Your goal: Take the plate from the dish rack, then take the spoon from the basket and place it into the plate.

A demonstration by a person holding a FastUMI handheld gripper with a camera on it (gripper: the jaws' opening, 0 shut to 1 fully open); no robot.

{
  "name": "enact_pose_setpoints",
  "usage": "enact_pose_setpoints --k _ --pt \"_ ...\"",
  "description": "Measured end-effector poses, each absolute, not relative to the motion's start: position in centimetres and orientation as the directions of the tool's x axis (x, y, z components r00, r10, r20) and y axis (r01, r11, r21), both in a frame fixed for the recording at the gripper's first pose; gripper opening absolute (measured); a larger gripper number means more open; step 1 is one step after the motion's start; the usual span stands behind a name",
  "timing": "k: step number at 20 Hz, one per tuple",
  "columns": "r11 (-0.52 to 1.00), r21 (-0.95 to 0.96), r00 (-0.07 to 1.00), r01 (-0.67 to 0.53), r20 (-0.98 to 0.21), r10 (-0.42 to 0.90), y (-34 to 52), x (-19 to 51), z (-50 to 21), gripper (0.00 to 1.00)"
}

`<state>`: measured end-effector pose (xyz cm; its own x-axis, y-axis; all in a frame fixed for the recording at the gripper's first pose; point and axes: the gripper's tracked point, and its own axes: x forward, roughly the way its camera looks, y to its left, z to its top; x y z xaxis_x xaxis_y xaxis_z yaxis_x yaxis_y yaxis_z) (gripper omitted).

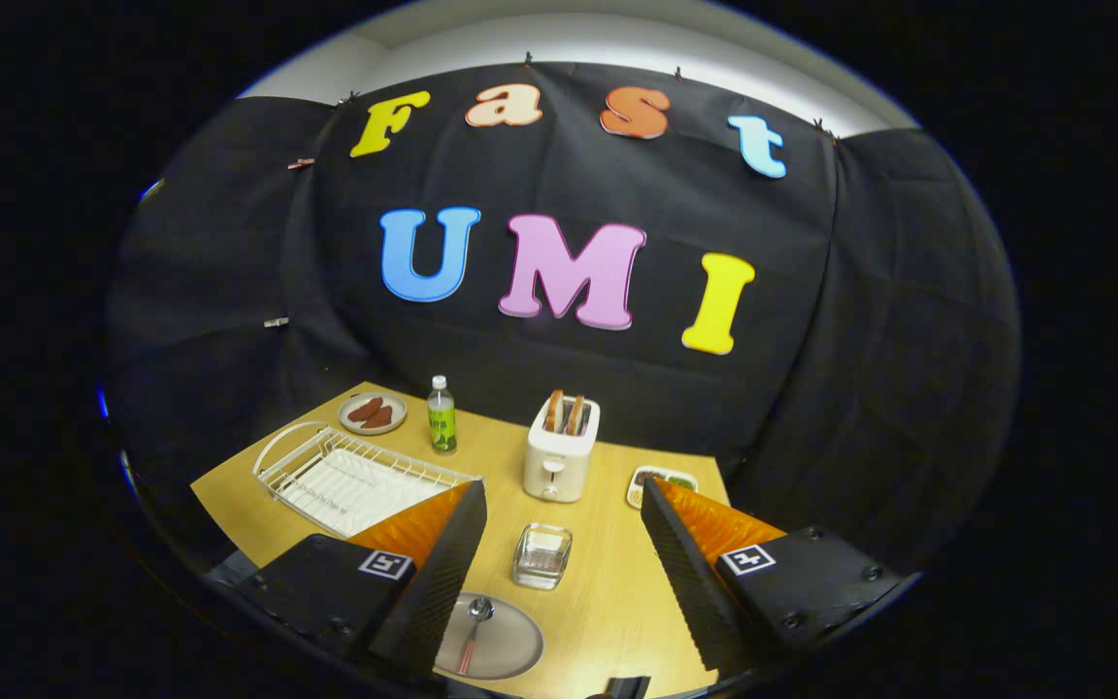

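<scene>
While we hover above the wooden table (pixel 608 602), our gripper (pixel 564 505) has its fingers spread wide, nothing between them but open air. Left to right: white dish rack (pixel 350 476) sits empty beyond the left finger, small dish (pixel 373 414) with reddish pieces behind it, green-labelled bottle (pixel 441 416) just right of that. Plate (pixel 496 641) lies flat by the left finger's inner edge, spoon (pixel 473 633) resting in it. Clear glass dish (pixel 542 555) sits between the fingers, white toaster (pixel 561 449) beyond it, small tray (pixel 658 482) by the right fingertip.
</scene>
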<state>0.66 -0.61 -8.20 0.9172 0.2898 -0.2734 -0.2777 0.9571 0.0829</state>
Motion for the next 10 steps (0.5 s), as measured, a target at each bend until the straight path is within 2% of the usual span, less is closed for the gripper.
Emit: enact_pose_setpoints --k 5,10 --pt "0.952 0.114 0.946 -0.284 -0.124 0.298 -0.4 0.7 -1.5 0.98" --pt "0.941 0.171 0.951 -0.291 -0.061 0.305 -0.5 1.3 1.3 0.98"
